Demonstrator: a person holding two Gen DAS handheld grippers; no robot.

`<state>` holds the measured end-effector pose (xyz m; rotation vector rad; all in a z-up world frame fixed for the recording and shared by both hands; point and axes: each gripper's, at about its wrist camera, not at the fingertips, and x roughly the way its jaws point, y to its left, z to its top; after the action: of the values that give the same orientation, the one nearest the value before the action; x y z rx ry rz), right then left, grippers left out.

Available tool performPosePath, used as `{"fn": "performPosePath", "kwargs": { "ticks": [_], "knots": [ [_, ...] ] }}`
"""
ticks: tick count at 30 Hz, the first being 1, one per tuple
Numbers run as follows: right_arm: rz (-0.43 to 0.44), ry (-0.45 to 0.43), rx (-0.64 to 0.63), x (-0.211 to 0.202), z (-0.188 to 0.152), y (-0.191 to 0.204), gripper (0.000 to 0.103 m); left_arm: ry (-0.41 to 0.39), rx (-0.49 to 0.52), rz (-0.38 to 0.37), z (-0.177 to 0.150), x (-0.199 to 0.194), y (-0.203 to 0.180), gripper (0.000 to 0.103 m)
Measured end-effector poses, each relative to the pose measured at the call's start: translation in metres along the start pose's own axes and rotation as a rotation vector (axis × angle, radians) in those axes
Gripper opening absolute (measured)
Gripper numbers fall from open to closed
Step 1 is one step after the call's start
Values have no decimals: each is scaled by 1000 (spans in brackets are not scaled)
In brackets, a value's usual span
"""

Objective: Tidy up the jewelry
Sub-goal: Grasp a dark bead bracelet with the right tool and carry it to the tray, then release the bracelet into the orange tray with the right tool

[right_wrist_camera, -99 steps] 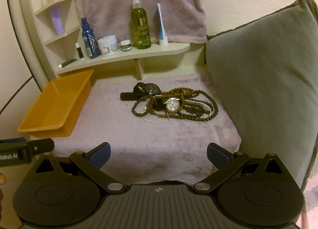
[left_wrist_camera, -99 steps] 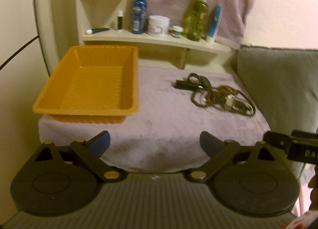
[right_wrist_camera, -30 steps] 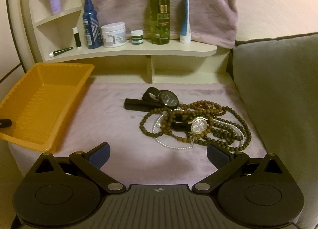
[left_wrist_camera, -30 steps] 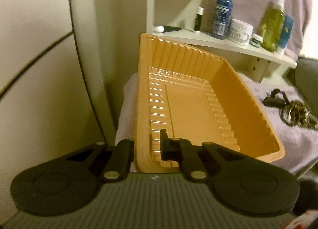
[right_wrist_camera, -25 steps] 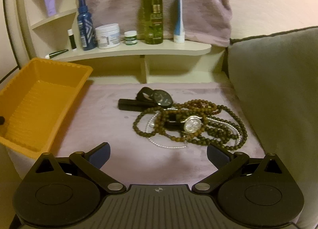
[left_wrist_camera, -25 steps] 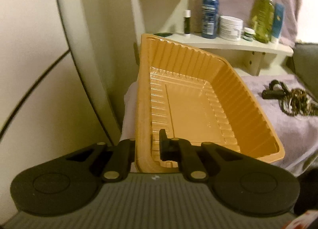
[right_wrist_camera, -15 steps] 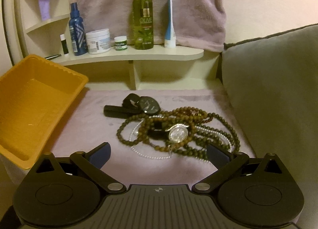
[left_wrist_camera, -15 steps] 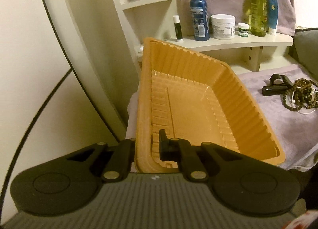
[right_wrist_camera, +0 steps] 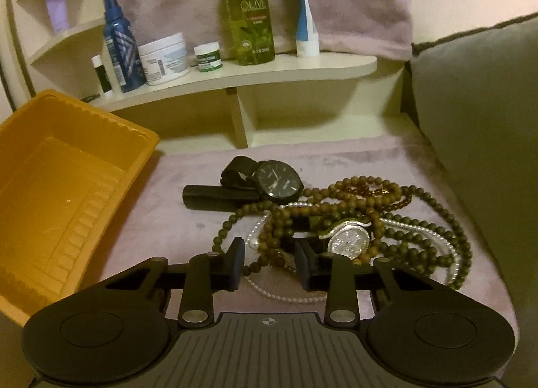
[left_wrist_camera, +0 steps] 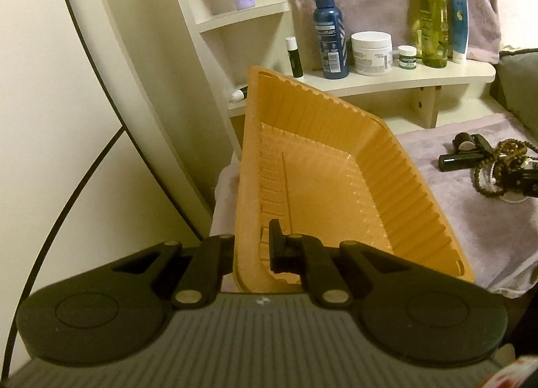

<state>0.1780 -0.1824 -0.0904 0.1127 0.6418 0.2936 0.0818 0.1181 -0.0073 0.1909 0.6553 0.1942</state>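
Shelf bottle [right_wrist_camera: 250, 7] reads "OLIVE"; left gripper [left_wrist_camera: 250, 246] clamps orange tray [left_wrist_camera: 336, 152]; right gripper [right_wrist_camera: 268, 261] narrowly straddles beads [right_wrist_camera: 279, 236].

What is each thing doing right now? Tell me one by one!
Left gripper: shut on the orange tray's rim.
Orange tray: tilted, nothing inside.
Right gripper: partly closed around the brown beads, not yet pinching.
Brown beads: tangled in a pile.
Pearl strand: mixed into the pile.
Silver watch: lying on the beads.
Black watch: beside the pile.
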Motion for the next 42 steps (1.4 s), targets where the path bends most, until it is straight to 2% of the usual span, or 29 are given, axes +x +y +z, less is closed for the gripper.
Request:
{"fn": "performPosePath", "kwargs": {
  "ticks": [2,4,8,13,17,20,25,29,36,38,39,41,42],
  "knots": [
    [-5,4,7,3,0,0,27,2,-4,-10,0,1,1,8],
    [-9,14,20,6,-1,-1,18,4,-6,-18,0,2,1,8],
    [-21,9,38,6,-2,-3,10,3,-9,-21,0,2,1,8],
    [-23,-29,31,-3,1,-2,7,-3,-8,-28,0,1,3,8],
    [10,-70,33,-15,11,3,7,-5,-8,-28,0,0,2,8],
    [64,-98,38,-26,19,11,7,-4,-9,-31,0,0,3,8],
    [239,-117,30,-39,32,43,7,-4,-9,-34,-1,0,4,8],
    [381,-59,4,-28,26,76,7,-5,-10,-36,-1,0,5,8],
    [449,77,-66,3,1,108,7,-4,-12,-40,-2,0,6,8],
    [458,85,-83,3,-3,111,8,-4,-14,-39,-2,0,5,8],
    [455,86,-92,2,-3,111,11,-4,-16,-40,-2,0,5,8],
    [438,68,-90,1,0,109,40,-3,-16,-41,-2,1,6,8],
    [431,49,-80,-3,1,106,63,-2,-15,-42,-2,1,6,8]
  ]
}}
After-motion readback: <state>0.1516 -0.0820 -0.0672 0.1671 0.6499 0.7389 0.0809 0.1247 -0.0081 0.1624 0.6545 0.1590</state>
